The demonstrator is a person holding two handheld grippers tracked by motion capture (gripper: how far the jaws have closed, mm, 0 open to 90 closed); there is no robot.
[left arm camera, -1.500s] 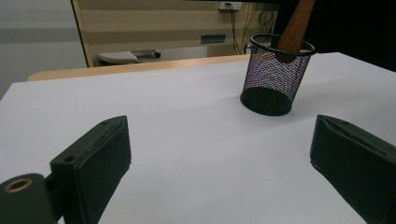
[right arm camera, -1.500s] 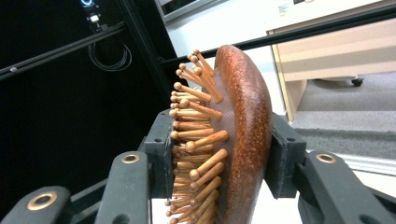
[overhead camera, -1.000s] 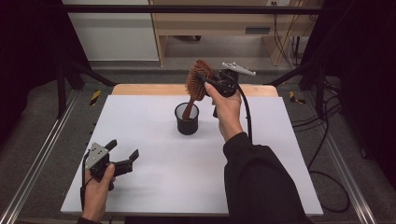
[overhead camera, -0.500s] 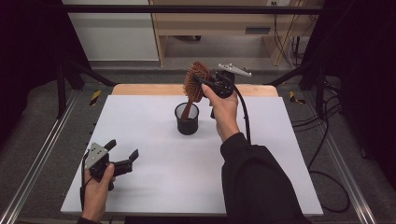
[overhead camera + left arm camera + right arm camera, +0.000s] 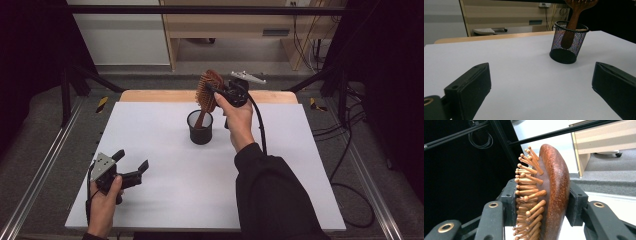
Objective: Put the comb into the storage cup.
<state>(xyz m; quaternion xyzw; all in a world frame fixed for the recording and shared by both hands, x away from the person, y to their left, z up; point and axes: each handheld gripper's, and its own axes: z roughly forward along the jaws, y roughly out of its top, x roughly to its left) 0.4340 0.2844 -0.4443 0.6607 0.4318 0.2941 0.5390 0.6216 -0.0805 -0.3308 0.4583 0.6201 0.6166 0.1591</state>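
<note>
From the high view, your right gripper [image 5: 214, 92] is raised over the far middle of the white table top [image 5: 165, 135], its jaws clamped on the oval head of the reddish-brown wooden paddle hairbrush [image 5: 206, 90]; the brush stands nearly upright, its handle reaching down into the black wire-mesh cup [image 5: 200, 128] that sits on the table just below and beside your right hand [image 5: 237, 117]. Your left gripper [image 5: 131, 164] is low over the near left part of the table, well apart from the cup, with its jaws spread wide and nothing between them. In the left gripper view, your two black jaws stand far apart at the bottom corners with bare white table [image 5: 519, 75] between them, and beyond them, to the right, the mesh cup [image 5: 567, 42] stands upright with the brush's handle [image 5: 571, 27] leaning inside it, its tip down against the mesh wall. In the right gripper view, your jaws are closed on the brush head [image 5: 554, 192]: one pad presses the smooth rounded back, the other presses into the wooden bristle pins [image 5: 529, 195] on the opposite face, and the head rises above the pads.
</note>
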